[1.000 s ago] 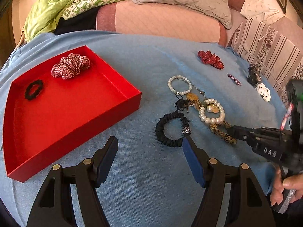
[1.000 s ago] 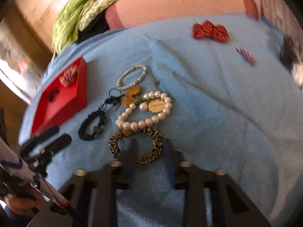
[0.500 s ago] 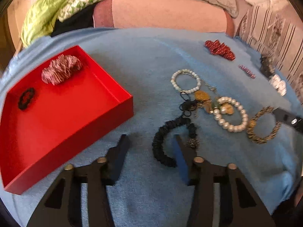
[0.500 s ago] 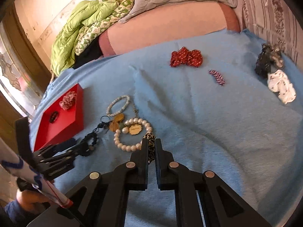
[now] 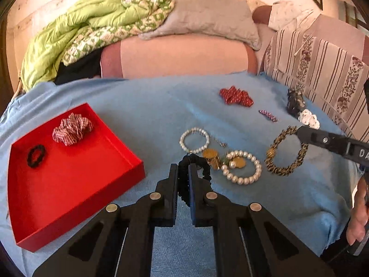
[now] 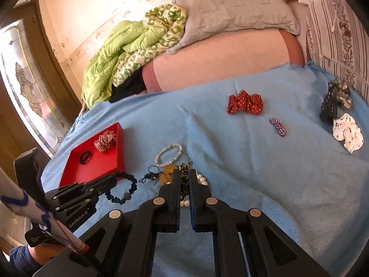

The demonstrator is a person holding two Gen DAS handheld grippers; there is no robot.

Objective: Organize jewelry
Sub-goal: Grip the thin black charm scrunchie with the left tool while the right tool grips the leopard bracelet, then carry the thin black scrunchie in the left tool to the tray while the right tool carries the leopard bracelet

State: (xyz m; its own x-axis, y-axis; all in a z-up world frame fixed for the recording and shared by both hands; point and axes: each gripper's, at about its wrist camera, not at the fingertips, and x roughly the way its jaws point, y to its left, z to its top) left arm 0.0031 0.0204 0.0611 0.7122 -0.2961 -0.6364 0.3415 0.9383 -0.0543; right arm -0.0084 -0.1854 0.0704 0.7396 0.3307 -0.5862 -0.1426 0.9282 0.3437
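My left gripper (image 5: 183, 172) is shut on a black braided bracelet (image 5: 201, 164), lifted a little off the blue blanket. It shows as a hanging ring (image 6: 125, 190) in the right wrist view, under the left gripper (image 6: 113, 180). My right gripper (image 6: 184, 175) is shut on a leopard-print bracelet (image 6: 184, 173), which dangles as a loop (image 5: 287, 152) from the right gripper (image 5: 299, 130) in the left wrist view. A red tray (image 5: 76, 184) at left holds a plaid scrunchie (image 5: 72, 128) and a small black hair tie (image 5: 35, 155).
On the blanket lie a small pearl bracelet (image 5: 194, 139), a large pearl bracelet (image 5: 244, 167) with gold charms (image 5: 211, 154), a red bow (image 5: 236, 95), a purple clip (image 5: 268, 115), and dark (image 6: 334, 99) and white scrunchies (image 6: 348, 135). Pillows and a green quilt (image 5: 76, 34) are behind.
My left gripper shut on the black bracelet and lifted it. The right gripper rose, carrying the leopard bracelet off the blanket.
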